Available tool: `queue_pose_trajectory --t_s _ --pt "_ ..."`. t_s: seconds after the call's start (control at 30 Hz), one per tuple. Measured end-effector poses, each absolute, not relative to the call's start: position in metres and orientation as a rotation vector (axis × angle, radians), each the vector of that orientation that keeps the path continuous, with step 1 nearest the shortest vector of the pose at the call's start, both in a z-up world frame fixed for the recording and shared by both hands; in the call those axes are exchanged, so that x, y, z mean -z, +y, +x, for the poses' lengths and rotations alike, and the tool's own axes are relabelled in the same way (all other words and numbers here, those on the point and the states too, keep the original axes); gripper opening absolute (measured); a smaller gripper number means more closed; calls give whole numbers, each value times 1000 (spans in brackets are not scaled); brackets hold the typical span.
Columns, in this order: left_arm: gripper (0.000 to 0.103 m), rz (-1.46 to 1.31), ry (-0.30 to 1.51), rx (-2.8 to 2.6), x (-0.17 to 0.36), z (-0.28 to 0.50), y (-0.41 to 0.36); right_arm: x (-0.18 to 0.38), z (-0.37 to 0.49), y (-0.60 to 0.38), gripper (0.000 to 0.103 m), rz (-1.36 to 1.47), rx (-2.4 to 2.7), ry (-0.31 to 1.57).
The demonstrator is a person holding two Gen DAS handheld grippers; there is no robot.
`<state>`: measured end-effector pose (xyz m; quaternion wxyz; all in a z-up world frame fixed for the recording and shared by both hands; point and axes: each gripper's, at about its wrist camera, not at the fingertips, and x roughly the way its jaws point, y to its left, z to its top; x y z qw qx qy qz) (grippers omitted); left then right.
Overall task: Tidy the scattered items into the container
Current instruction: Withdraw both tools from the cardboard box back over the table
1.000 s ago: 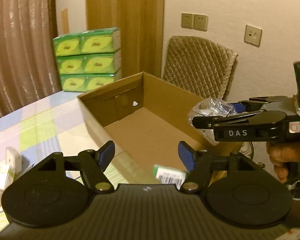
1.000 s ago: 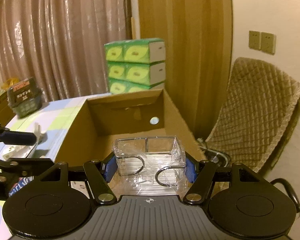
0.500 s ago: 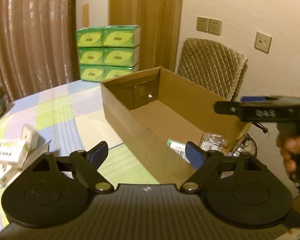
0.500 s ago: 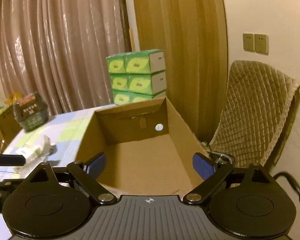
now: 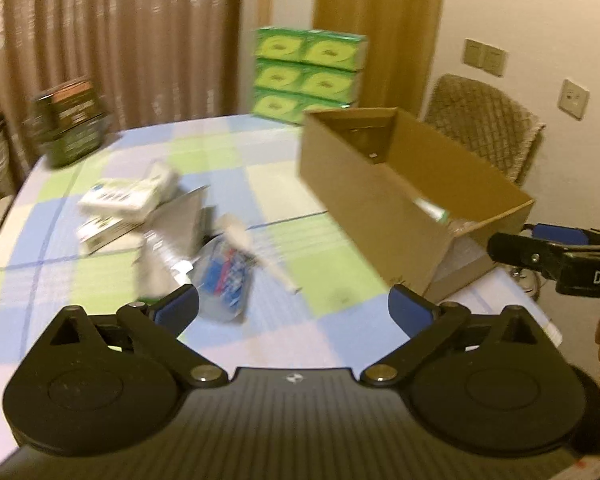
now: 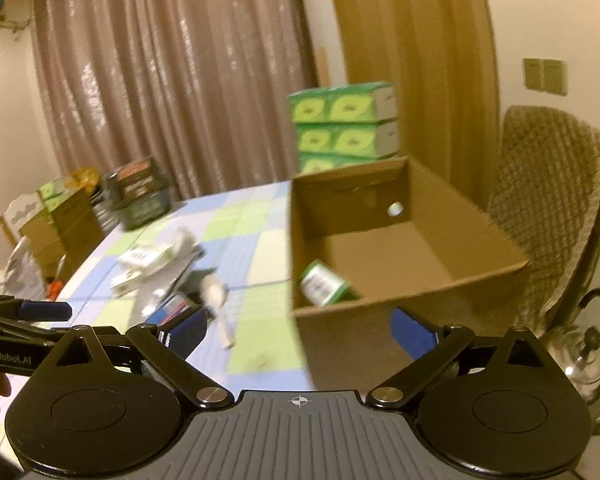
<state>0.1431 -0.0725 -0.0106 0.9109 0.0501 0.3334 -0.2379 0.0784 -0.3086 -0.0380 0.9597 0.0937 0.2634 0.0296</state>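
Note:
An open cardboard box stands on the right of the checked table, with a green-and-white packet lying inside near its front wall. Left of the box lies a blurred heap: white cartons, a clear pouch with red and blue contents, and a white tube. My left gripper is open above the table, just before the pouch. My right gripper is open and holds nothing, in front of the box's near wall.
Stacked green tissue boxes stand behind the cardboard box. A dark basket sits at the table's far left. A quilted chair is right of the box. Curtains hang behind.
The right gripper let go of the clear plastic-wrapped item over the box and drew back. Both grippers swung left, bringing the heap of scattered items into view.

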Motion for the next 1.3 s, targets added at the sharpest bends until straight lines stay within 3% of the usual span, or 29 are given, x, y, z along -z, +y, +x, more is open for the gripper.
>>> queue_pose_trajectory --t_s 0.6,1.3 --pt "101 34 737 309 26 128 25 52 92 -227 98 167 -170 632" --pt "101 4 792 262 53 177 52 90 156 -192 98 153 -218 726"
